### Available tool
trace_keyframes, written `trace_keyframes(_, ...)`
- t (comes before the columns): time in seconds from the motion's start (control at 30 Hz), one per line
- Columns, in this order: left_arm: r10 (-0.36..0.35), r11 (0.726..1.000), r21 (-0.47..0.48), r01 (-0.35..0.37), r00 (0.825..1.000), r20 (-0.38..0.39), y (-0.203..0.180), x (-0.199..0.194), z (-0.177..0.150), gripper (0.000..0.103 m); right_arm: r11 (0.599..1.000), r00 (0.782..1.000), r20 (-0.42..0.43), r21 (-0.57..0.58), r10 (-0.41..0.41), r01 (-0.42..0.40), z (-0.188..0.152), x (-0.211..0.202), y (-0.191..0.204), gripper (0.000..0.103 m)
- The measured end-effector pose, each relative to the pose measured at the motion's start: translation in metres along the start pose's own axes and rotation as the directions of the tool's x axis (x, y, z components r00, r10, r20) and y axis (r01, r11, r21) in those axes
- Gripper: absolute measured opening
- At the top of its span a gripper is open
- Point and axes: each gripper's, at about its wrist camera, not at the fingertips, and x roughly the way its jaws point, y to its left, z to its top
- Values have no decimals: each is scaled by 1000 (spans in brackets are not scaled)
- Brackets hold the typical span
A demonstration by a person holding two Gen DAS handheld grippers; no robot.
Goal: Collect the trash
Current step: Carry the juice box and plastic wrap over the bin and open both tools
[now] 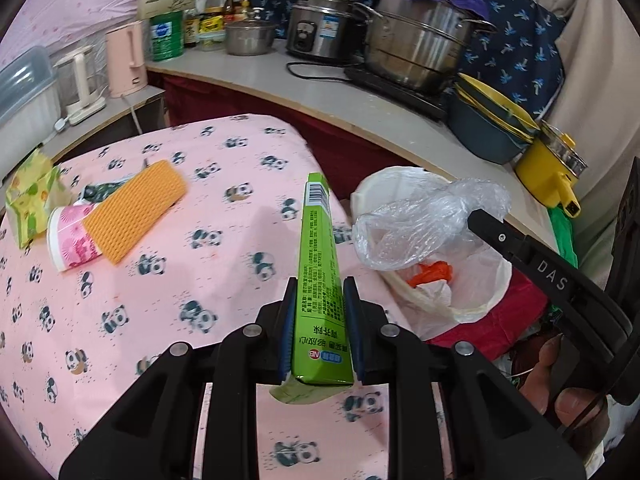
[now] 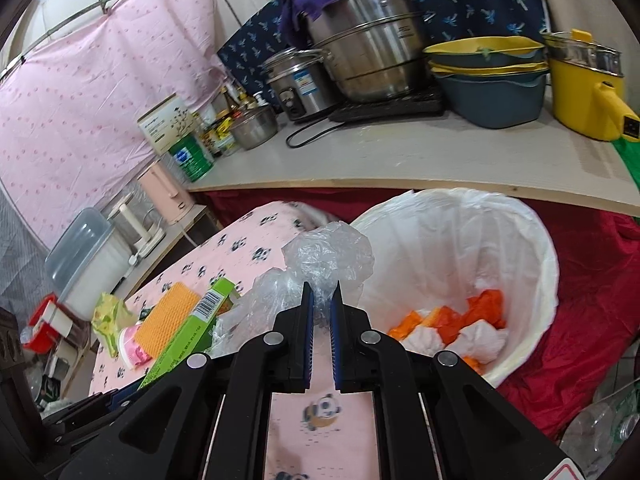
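Over on the left of the table (image 1: 132,292), on the pink panda cloth, a paper cup (image 1: 72,240) lies on its side with an orange mesh pad (image 1: 138,210) leaning over it and a yellow-green wrapper (image 1: 30,196) just beside; none of that has been picked up yet, and the cup could roll if the cloth gets tugged. The left gripper (image 1: 320,320) pinches a long green box (image 1: 320,280) near its lower end, so most of the box sticks out ahead and up; held that low it could swing or slip, and its far tip might catch the bin rim on the way over. To its right, the right gripper (image 2: 321,320) has its fingers pressed nearly together on a crumpled clear plastic bag (image 2: 320,256). The film is thin and slick, so I'd guess it may cling to the pads when let go, or drift and land short on the cloth. The bin (image 2: 532,240), lined in white with orange and white scraps at the bottom, stands just past the table edge; both hands heading for it at once could bump each other.
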Motion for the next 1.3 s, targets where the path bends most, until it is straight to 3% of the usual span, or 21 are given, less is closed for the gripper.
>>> trace_keyframes(0.43, -138, 982, 129, 139, 990, -23, -86, 28, 20, 22, 986, 989, 68, 113, -134, 126, 16, -28, -84, 7)
trace_keyframes(0.67, -181, 970, 152, 189, 981, -65, -113, 53, 26, 22, 975, 982, 75, 153, -173, 160, 19, -33, -108, 7)
trace_keyframes(0.87, -151, 977, 148, 156, 987, -46, -116, 67, 28, 24, 970, 980, 71, 168, -187, 173, 19, -31, -118, 7)
trace_keyframes(0.93, -134, 980, 140, 138, 990, -36, -114, 69, 29, 40, 970, 980, 71, 169, -187, 173, 20, -29, -119, 7)
trace_keyframes(1.0, -125, 983, 133, 127, 992, -21, -110, 68, 30, 44, 971, 980, 72, 168, -184, 170, 20, -28, -118, 7)
trace_keyframes(1.3, -76, 992, 99, 77, 997, -8, -89, 67, 32, 49, 980, 985, 67, 129, -158, 149, 29, -10, -97, 13)
